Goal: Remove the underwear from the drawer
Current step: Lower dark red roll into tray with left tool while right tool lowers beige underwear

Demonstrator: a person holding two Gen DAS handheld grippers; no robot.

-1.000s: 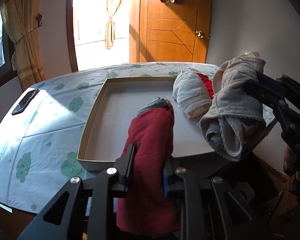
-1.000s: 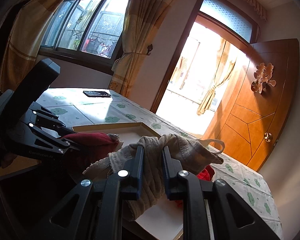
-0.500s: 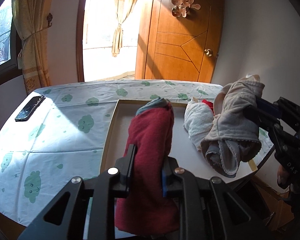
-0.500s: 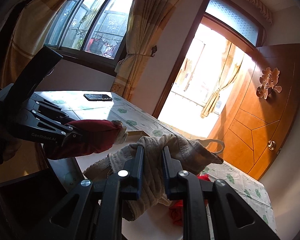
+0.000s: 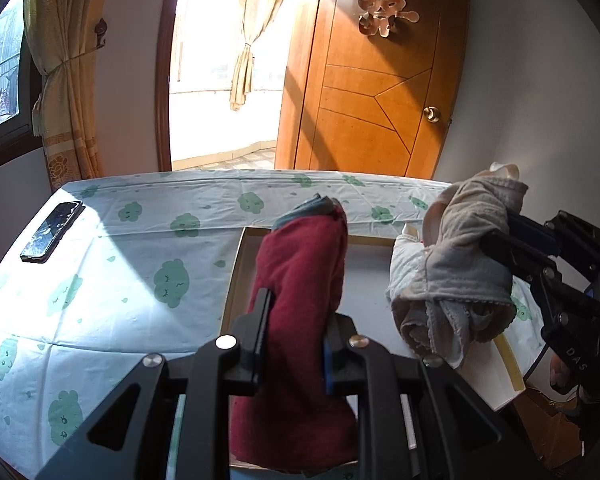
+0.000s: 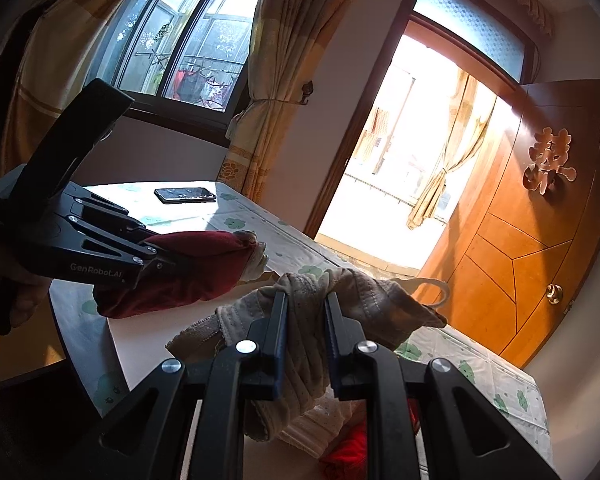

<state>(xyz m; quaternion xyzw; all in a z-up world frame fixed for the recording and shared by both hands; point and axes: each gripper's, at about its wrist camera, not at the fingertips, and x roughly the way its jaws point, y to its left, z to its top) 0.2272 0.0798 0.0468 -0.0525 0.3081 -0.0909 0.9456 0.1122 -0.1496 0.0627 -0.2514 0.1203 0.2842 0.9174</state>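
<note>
Underwear was clamped in both grippers above the shallow white drawer (image 5: 236,276), which lay on a table covered by a pale cloth (image 5: 112,264) printed with green cloud shapes. The left gripper (image 5: 296,316) had its jaws closed on a rolled dark red piece of underwear (image 5: 300,264); the roll stood up between the two black fingers, a grey-blue edge showing at its top, and its lower end bulged out below the pads. In the right wrist view the same red roll (image 6: 204,264) stuck out level from the left gripper (image 6: 156,260), clear of the drawer floor. The right gripper (image 6: 306,320) had its jaws shut on a beige piece of underwear (image 6: 308,344), bunched and creased between the pads, with folds spilling to either side and a thin elastic loop trailing off to the right. From the left wrist view that beige bundle (image 5: 460,264) hung from the right gripper (image 5: 512,236) over the drawer's right part. Behind and below it, a white rolled piece (image 5: 404,264) lay in the drawer, and a bright red piece (image 6: 348,452) showed beneath the right gripper. A black phone (image 5: 52,230) lay on the cloth at the far left corner, well apart from the drawer. A wooden door (image 5: 380,92) stood open beside a bright doorway.
</note>
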